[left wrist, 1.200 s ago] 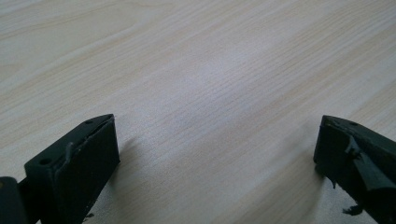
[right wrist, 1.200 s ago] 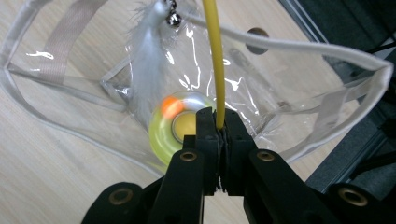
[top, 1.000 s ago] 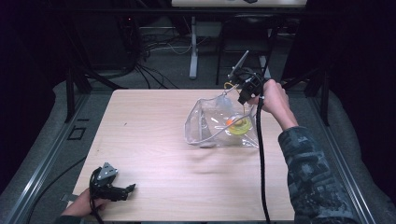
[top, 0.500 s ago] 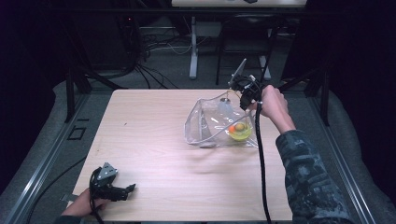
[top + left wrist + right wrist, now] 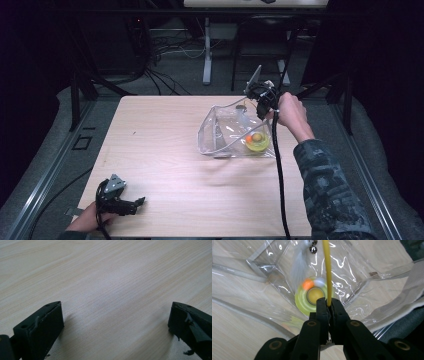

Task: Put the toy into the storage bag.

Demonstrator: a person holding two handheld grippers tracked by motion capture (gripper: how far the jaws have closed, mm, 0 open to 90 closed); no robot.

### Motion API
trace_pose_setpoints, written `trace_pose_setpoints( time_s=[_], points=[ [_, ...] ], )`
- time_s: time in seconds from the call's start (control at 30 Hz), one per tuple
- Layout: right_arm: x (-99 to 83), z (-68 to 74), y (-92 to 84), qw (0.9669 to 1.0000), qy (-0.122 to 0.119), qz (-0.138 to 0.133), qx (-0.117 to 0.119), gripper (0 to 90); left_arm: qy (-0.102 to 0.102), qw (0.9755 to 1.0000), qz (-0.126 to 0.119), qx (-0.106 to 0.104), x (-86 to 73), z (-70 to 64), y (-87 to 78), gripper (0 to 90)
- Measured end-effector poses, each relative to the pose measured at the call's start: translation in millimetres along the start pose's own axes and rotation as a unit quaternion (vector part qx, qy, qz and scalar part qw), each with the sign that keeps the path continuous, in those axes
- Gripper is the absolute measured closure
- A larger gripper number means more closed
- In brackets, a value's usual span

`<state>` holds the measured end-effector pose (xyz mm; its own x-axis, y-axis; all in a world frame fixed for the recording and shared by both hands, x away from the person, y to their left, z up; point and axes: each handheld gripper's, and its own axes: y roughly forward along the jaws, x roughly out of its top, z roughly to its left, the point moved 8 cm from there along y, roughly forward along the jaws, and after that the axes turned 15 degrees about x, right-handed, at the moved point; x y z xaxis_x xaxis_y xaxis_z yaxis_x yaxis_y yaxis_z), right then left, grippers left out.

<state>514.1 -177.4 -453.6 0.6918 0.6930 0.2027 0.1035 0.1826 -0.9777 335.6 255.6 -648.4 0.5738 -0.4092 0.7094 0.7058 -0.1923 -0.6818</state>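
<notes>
A clear plastic bag [image 5: 225, 135] lies on the far right part of the wooden table [image 5: 165, 130]. Inside it sits a round yellow-green toy [image 5: 256, 142] with an orange ball on it [image 5: 313, 296]. My right gripper [image 5: 261, 97] hovers over the bag's far right edge and points down into it. It [image 5: 328, 302] is shut on a thin yellow rod [image 5: 327, 270]. A white feather [image 5: 299, 265] and a small metal bell [image 5: 313, 249] hang at the rod's far end, inside the bag. My left gripper [image 5: 137, 202] rests open on the near left of the table, with bare wood between its jaws [image 5: 115, 322].
A black cable [image 5: 277, 180] trails from the right gripper along the forearm to the near edge. Metal rails run along both sides of the table. Dark stands and cables lie on the floor beyond the far edge.
The right hand has shifted only slightly above the bag. The yellow-green toy sits a little nearer inside it. The left gripper has not moved.
</notes>
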Motion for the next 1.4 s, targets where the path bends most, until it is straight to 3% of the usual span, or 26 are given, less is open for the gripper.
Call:
trace_pose_setpoints(
  time_s=[0.2, 0.37, 0.63, 0.9, 1.4],
  points=[
    [1.7, 3.7, -17.5, 0.9998, -0.007, -0.019, -0.003, 76.2, 0.002, 1.0, 0.0, 0.0, 0.0, 0.2, 0.0, 0.0],
    [3.7, 11.2, -33.7, 0.9985, -0.011, -0.052, 0.01, 65.3, 0.002, 1.0, 0.0, 0.0, 0.0, 0.2, 0.0, 0.0],
    [1.6, 14.7, -55.7, 0.9956, 0.0, -0.094, 0.01, 36.7, 0.001, 1.0, 0.0, 0.0, 0.0, 0.2, 0.0, 0.0],
    [-9.2, 20.9, -71.8, 0.9931, 0.003, -0.117, 0.002, 15.3, 0.0, 1.0, 0.0, 0.0, 0.0, 0.0, 0.0, 0.0],
    [-39.1, 24.6, -73.1, 0.9905, 0.006, -0.137, 0.002, 6.2, 0.002, 1.0, 0.0, 0.0, 0.0, 0.3, 0.0, 0.0]
  ],
)
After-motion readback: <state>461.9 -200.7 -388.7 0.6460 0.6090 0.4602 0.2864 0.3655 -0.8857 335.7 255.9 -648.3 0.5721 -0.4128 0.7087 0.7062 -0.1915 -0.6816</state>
